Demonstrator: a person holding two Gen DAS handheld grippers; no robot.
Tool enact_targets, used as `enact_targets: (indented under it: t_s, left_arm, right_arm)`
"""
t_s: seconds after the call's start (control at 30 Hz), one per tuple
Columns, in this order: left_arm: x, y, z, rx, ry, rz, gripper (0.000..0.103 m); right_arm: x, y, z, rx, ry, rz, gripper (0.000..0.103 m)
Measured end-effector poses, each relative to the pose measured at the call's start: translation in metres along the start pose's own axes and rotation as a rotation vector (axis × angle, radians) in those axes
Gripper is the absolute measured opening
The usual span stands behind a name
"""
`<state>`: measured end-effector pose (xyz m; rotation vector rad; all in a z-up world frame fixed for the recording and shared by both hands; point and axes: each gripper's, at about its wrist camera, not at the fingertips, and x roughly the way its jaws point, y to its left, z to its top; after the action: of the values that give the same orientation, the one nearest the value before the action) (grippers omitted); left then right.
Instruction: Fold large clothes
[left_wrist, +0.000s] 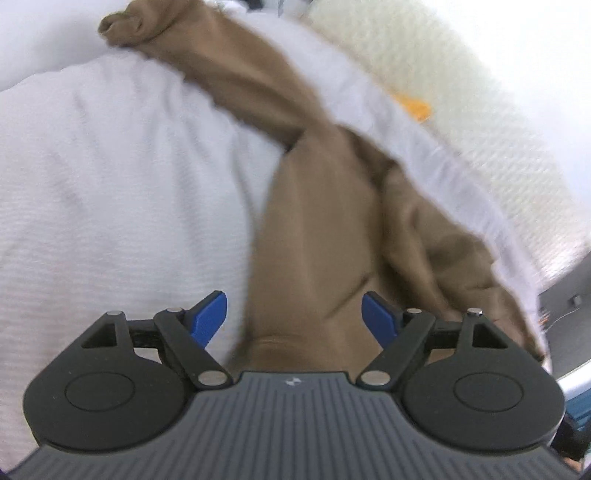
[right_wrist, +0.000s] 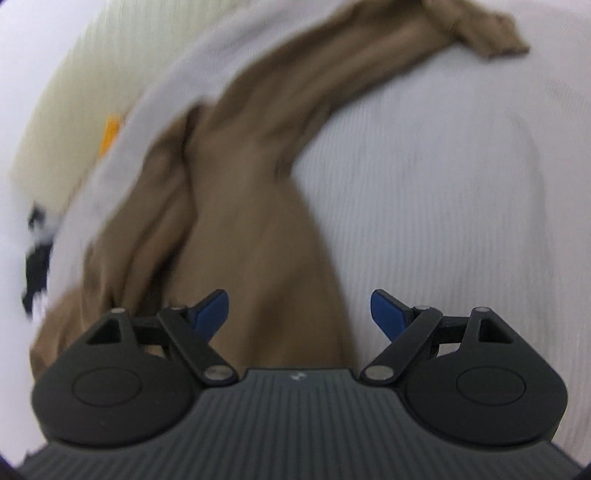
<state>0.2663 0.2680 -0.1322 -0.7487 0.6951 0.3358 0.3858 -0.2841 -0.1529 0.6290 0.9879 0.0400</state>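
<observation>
Seemingly before any fold, our left gripper hovered with fingers spread, empty, over the brown garment lying crumpled across the white bedcover. From the right wrist, our right gripper was likewise agape above that garment; next we judged we needed to seize its near edge.

A white ribbed bed cover carries crumpled brown trousers.
</observation>
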Motion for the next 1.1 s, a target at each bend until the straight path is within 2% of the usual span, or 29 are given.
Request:
enact_targets:
  t_s: [0.1, 0.2, 0.37, 0.43, 0.5, 0.57, 0.6, 0.67, 0.73, 0.77, 0.8, 0.87, 0.9, 0.93, 1.0, 1.1]
  left_arm:
    - [0.015, 0.007, -0.001, -0.042, 0.055, -0.012, 0.084]
    - [0.037, 0.003, -0.009, -0.033, 0.118, -0.019, 0.084]
    - [0.059, -0.006, -0.028, -0.029, 0.180, -0.093, 0.083]
    - [0.063, -0.011, -0.034, 0.005, 0.187, -0.076, 0.082]
    - [0.060, -0.012, -0.038, 0.017, 0.178, -0.049, 0.072]
    - [0.060, -0.014, -0.037, 0.029, 0.178, -0.021, 0.060]
    - [0.059, -0.016, -0.037, 0.038, 0.175, -0.009, 0.051]
    - [0.058, -0.017, -0.036, 0.034, 0.160, -0.012, 0.039]
    - [0.051, -0.016, -0.035, 0.013, 0.141, -0.020, 0.020]
    - [0.049, -0.015, -0.034, -0.003, 0.137, -0.021, 0.018]
    - [0.047, -0.013, -0.033, -0.029, 0.134, -0.038, 0.015]
    - [0.043, -0.011, -0.032, -0.059, 0.123, -0.057, 0.012]
    - [0.039, -0.009, -0.031, -0.079, 0.117, -0.070, 0.011]
    - [0.036, -0.008, -0.031, -0.093, 0.114, -0.082, 0.011]
    - [0.029, -0.006, -0.028, -0.120, 0.110, -0.107, 0.010]
    - [0.017, -0.001, -0.021, -0.162, 0.113, -0.147, 0.010]
  right_arm:
    - [0.000, -0.005, -0.022, 0.037, 0.026, 0.019, 0.085]
    - [0.008, -0.017, -0.036, 0.107, 0.037, 0.044, 0.085]
    - [0.024, -0.010, -0.045, 0.028, 0.069, 0.058, 0.088]
    - [0.027, -0.008, -0.045, 0.038, 0.102, 0.111, 0.088]
    - [0.030, -0.007, -0.045, 0.036, 0.122, 0.175, 0.088]
    - [0.032, -0.007, -0.046, 0.042, 0.119, 0.277, 0.088]
    - [0.036, -0.005, -0.047, 0.042, 0.140, 0.318, 0.087]
    - [0.045, 0.003, -0.052, 0.017, 0.197, 0.327, 0.087]
    - [0.048, 0.010, -0.057, -0.022, 0.191, 0.276, 0.079]
    - [0.049, 0.011, -0.057, -0.018, 0.180, 0.271, 0.075]
    - [0.049, 0.010, -0.057, -0.004, 0.173, 0.275, 0.063]
    - [0.046, 0.010, -0.057, -0.001, 0.174, 0.273, 0.052]
    - [0.042, 0.011, -0.058, -0.019, 0.174, 0.267, 0.042]
    - [0.036, 0.013, -0.057, -0.035, 0.168, 0.263, 0.027]
    - [0.023, 0.013, -0.054, -0.017, 0.156, 0.302, 0.024]
    - [-0.001, 0.016, -0.051, -0.055, 0.131, 0.357, 0.020]
